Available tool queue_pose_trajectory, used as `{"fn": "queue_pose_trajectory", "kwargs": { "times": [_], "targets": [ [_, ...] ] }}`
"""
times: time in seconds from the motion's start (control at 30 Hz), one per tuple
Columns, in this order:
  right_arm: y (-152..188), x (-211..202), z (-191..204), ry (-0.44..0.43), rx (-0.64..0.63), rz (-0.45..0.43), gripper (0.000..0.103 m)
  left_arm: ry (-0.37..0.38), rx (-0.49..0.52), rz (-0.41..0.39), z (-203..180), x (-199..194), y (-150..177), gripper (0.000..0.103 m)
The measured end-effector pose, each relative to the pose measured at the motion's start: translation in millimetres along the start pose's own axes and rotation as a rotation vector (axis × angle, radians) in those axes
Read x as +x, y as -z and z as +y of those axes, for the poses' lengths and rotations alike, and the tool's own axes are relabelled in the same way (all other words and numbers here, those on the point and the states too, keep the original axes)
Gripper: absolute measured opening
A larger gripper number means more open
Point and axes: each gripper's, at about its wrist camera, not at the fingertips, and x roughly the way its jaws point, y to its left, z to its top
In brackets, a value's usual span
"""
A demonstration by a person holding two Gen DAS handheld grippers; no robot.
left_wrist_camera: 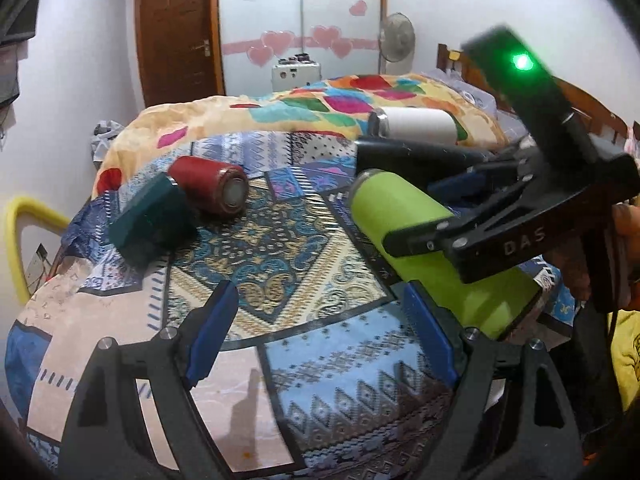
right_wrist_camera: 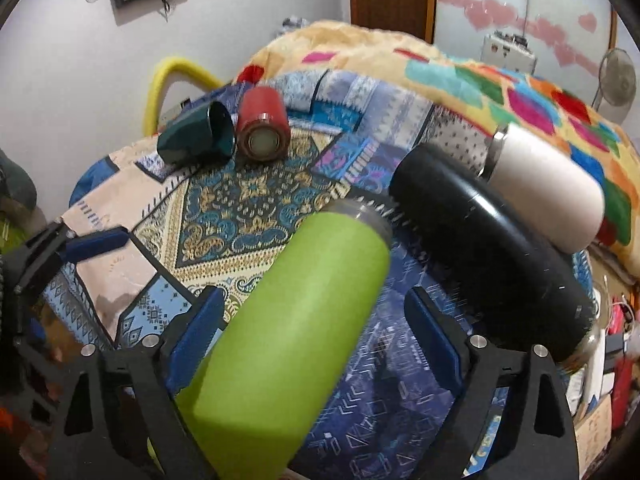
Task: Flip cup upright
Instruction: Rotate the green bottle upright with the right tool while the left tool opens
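A lime green cup (right_wrist_camera: 296,320) lies on its side on the patterned cloth, between the spread fingers of my right gripper (right_wrist_camera: 320,328), which is open around it; whether a pad touches it I cannot tell. In the left wrist view the green cup (left_wrist_camera: 424,240) lies at the right with the right gripper (left_wrist_camera: 416,216) over it. My left gripper (left_wrist_camera: 320,332) is open and empty above the cloth, just left of the cup.
A dark green cup (right_wrist_camera: 196,136) and a red cup (right_wrist_camera: 262,124) lie on their sides at the far left. A black bottle (right_wrist_camera: 492,256) and a white bottle (right_wrist_camera: 548,192) lie at the right. A colourful blanket (right_wrist_camera: 460,68) is bunched behind.
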Motion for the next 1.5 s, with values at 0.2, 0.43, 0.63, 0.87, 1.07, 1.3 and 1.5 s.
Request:
{"fn": "queue_pose_trajectory", "kwargs": {
  "times": [0.2, 0.43, 0.63, 0.87, 1.07, 1.3, 1.5],
  "targets": [
    [-8.4, 19.4, -5.2, -0.056, 0.041, 0.101, 0.084, -0.032, -0.042, -0.039, 16.5, -8.1, -1.6, 0.085],
    [-14.1, 27.4, 0.8, -0.046, 0.005, 0.14, 0.082, -0.05, -0.073, -0.07, 23.7, -13.5, -1.1, 0.088],
    [-16.1, 14.7, 2.0, -0.072, 0.003, 0.116, 0.064, -0.044, -0.099, -0.082, 27.2, -19.7, 0.5, 0.092],
    [-9.6, -12.1, 17.4, -0.035, -0.076, 0.033, 0.062, -0.053, -0.116, -0.095, 26.8, -29.3, -3.9, 0.093],
    [-6.2, -52.5, 19.9, -0.018, -0.093, -0.09, 0.061, -0.049, -0.125, -0.134, 20.9, -47.5, -12.2, 0.093],
    [-4.4, -88.2, 18.6, 0.004, -0.069, -0.237, 0.06, -0.038, -0.146, -0.188, 13.6, -65.8, -23.7, 0.097],
    [-13.2, -97.9, 16.3, 0.006, -0.056, -0.313, 0.06, -0.034, -0.159, -0.225, 10.0, -75.8, -31.7, 0.098]
  ]
}}
